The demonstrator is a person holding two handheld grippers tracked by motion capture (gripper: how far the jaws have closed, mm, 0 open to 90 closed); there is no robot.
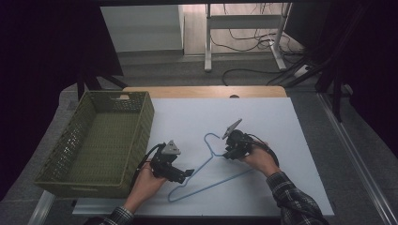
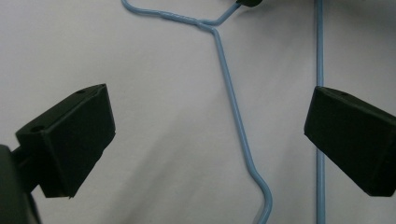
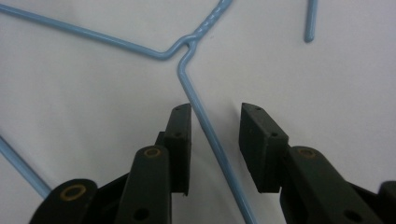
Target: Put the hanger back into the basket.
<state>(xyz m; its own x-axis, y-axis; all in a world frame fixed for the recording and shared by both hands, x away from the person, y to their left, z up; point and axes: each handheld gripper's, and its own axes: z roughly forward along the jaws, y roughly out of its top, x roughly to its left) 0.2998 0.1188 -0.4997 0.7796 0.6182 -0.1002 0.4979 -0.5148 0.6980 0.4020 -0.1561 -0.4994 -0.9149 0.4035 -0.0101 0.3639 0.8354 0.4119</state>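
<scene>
Two grippers over thin light-blue wire hanger (image 1: 211, 171), flat on white table (image 1: 281, 122). Right gripper (image 3: 215, 140) straddles shoulder wire near neck, pads not yet pinching; left gripper (image 2: 205, 140) spread wide. Risk: thin wire slips sideways, hanger pivots.

Left gripper (image 2: 205, 140) w/ two black jaws set wide apart over a white table (image 2: 154, 116). Blue wire hanger (image 2: 232, 100) lies flat btwn them; one straight wire passes under the right-hand jaw.
</scene>
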